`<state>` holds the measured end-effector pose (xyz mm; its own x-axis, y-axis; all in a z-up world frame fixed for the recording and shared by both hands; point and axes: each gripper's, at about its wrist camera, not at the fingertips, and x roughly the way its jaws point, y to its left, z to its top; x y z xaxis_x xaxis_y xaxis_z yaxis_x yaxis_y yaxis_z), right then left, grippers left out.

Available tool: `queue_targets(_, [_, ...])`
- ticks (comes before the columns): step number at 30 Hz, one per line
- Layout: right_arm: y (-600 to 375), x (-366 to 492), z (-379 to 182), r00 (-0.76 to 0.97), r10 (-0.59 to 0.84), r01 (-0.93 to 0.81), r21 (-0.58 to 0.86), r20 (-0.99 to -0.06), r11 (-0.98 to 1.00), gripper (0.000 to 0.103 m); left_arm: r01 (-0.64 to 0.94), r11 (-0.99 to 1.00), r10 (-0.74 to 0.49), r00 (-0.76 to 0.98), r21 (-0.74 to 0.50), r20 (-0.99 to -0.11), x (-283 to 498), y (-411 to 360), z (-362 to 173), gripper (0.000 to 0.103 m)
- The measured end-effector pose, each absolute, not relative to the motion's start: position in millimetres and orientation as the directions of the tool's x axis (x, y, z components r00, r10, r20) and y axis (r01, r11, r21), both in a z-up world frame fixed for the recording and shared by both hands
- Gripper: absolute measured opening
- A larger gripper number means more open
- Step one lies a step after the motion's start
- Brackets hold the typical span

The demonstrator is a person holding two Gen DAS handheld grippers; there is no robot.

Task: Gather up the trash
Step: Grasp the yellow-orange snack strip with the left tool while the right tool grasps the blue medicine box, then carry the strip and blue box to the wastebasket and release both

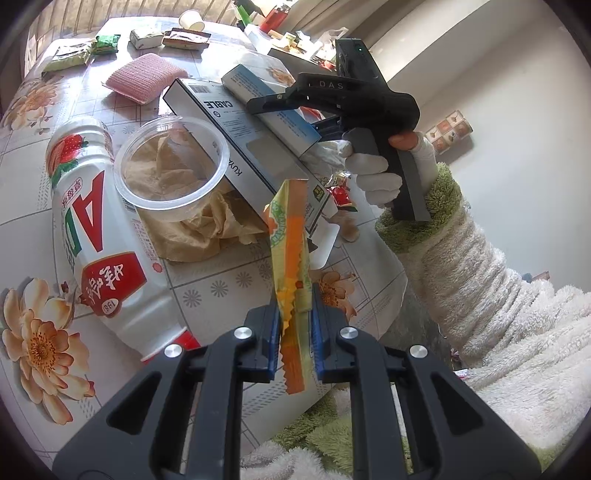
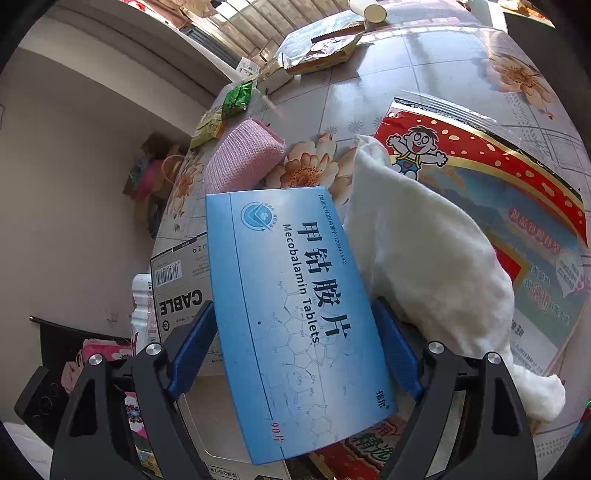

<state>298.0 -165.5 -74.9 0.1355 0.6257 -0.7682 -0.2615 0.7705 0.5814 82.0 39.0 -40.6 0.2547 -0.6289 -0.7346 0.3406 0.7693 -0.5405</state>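
The left gripper [image 1: 294, 321] is clamped on an orange and yellow wrapper [image 1: 290, 258], which stands up between its blue pads, out past the near edge of the table [image 1: 229, 280]. The right gripper [image 2: 295, 354] has its jaws spread wide around a blue tablet box [image 2: 295, 317]; the box lies between the blue pads, and a gap shows between its left side and the left pad, while at the right pad I cannot tell whether box and pad touch. In the left wrist view the same gripper, held by a gloved hand [image 1: 373, 173] in a fluffy white sleeve [image 1: 480, 288], sits over that box near the table's right edge. The tablet box rests on a larger white box marked CABLE [image 1: 236, 144], which lies slanted toward the near edge. Just left of it a clear plastic cup [image 1: 171, 166] with brown crumpled paper [image 1: 199, 229] in and under it touches a white drink bottle [image 1: 99, 236] lying on its side near the left edge. A pink sponge [image 1: 146, 75] sits farther back, with small snack packets [image 1: 107, 44] and a paper cup [image 1: 190, 18] toward the far edge. In the right wrist view a white cloth [image 2: 436, 273] lies just right of the tablet box, draped over a large red snack bag [image 2: 517, 206].
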Motion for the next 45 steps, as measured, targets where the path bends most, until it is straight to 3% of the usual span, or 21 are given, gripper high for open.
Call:
queue_targets(11, [-188,282,-37,0.255,0.658,-0.245,0.611,-0.708,0.753,0.077,0.348,0.777,-0.625,0.322,-0.525,-0.712,69,53,-18,0.013])
queue_targets(12, [-190,278,-32,0.265,0.665,-0.245,0.618,-0.698,0.747,0.074,0.348,0.777,-0.625,0.329,-0.525,-0.708,68,55,-15,0.013])
queue_targets(13, [-192,274,-27,0.276,0.675,-0.247,0.628,-0.684,0.737,0.059,0.349,0.776,-0.627,0.336,-0.526,-0.703,67,56,-12,0.013])
queue_targets(17, [-204,261,-21,0.291,0.691,-0.215,0.659,-0.662,0.721,0.057,0.342,0.764,-0.644,0.343,-0.547,-0.684,65,58,-7,0.013])
queue_targets(25, [-207,236,-30,0.321,0.602,-0.208,0.566,-0.731,0.798,0.057,0.316,0.756,-0.654,0.334,-0.573,-0.679,66,59,-12,0.013])
queue_targets(32, [-194,228,-29,0.395,0.415,-0.230,0.349,-0.820,0.908,0.057,0.305,0.757,-0.653,0.328,-0.578,-0.683,70,59,-17,0.013])
queue_targets(36, [-188,229,-32,0.421,0.347,-0.228,0.272,-0.838,0.935,0.038,0.312,0.762,-0.648,0.341,-0.568,-0.681,71,58,-13,0.013])
queue_targets(45, [-199,212,-3,0.538,0.337,-0.212,0.263,-0.773,0.941,0.031,0.342,0.763,-0.645,0.374,-0.548,-0.666,75,56,6,0.013])
